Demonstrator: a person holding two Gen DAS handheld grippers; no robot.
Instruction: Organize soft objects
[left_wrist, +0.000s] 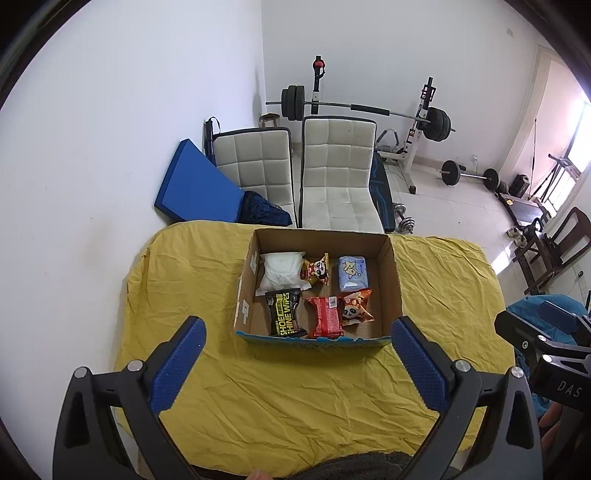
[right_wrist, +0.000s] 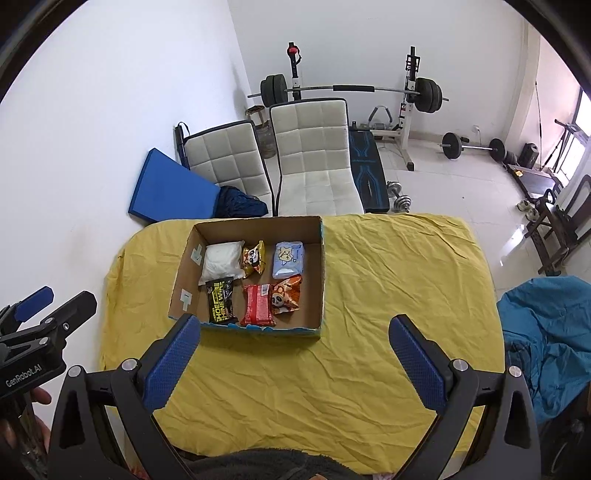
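Blue ribbed pads line the fingers of both grippers, and both sets stand spread wide with nothing between them. The left gripper hangs above the yellow cloth short of the near wall of the cardboard box. The right gripper is held level beside it, likewise over bare cloth, with the box ahead and to its left.

Box contents, six soft packs in two rows, all lying flat on the floor of the box:
- Far row: a white pouch at left, a yellow panda snack bag touching it, and a pale blue tissue pack at right, set apart from the snack bag.
- Near row: a black shoe-wipes pack at left, a red packet in the middle, and an orange panda snack bag touching the red one.

No loose pack is visible on the cloth in either view.

Judgement: the sorting appears finished or nearly so, with both tools standing off. If any step is left, it would call for a reach over the near wall and a light pinch on one pack, as these wrappers will crumple and slip.
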